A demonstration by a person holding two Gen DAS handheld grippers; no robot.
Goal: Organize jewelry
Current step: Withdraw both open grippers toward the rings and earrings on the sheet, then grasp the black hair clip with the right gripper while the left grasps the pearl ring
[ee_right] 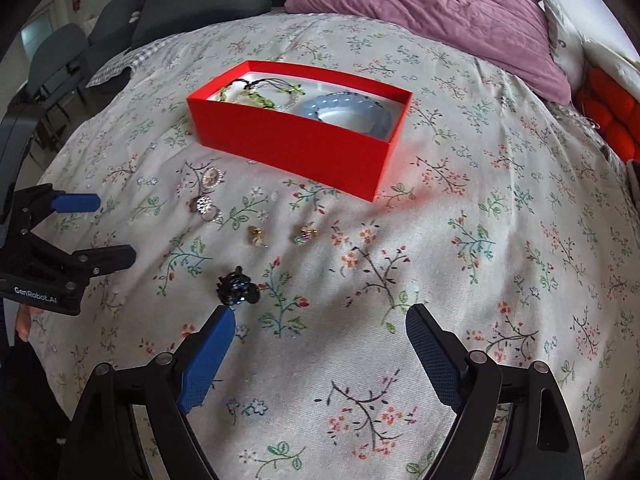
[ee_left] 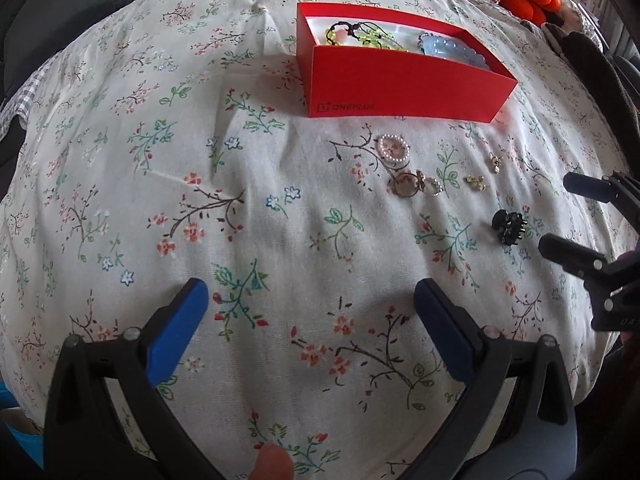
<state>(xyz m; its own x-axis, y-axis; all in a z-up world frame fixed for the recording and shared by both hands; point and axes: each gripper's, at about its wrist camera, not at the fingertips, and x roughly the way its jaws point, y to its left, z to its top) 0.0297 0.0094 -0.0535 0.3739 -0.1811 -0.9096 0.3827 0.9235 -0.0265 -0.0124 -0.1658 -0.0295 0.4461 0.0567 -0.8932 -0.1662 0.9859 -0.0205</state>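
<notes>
on the floral bedspread (ee_right: 460, 208), just in front of the red box (ee_right: 304, 160), the loose jewelry lies in a short scatter: the black claw clip (ee_right: 237, 290) nearest the right hand-held gripper (ee_right: 320, 320), touching or almost touching the tip of its left blue pad. both hand-held grippers are released, jaws wide and empty; the left hand-held gripper (ee_left: 312, 292) hovers over bare cloth, well apart from the pieces.

what could go wrong, as a judgement: the clip sits off to one side of the right jaws, not between them, so a closing move from here may nudge it away or pinch a fold of cloth with it. the bedding is soft and creased, so small earrings could sink or roll into a wrinkle when pressed. the hoops overlap, so a grab may lift two at once or drag a neighbour. the box is light card on a yielding bed and could tip if a finger catches its wall.

count: one box; one claw clip; three ring-shaped pieces, a pearl hoop (ee_left: 394, 147) and a touching pair (ee_left: 416, 184) below it; two small gold earring clusters (ee_right: 256, 235) and (ee_right: 304, 234); inside the box, a pale blue beaded bracelet (ee_right: 348, 110) and a tangle of green beaded cord pieces (ee_right: 260, 94), number unclear.
</notes>
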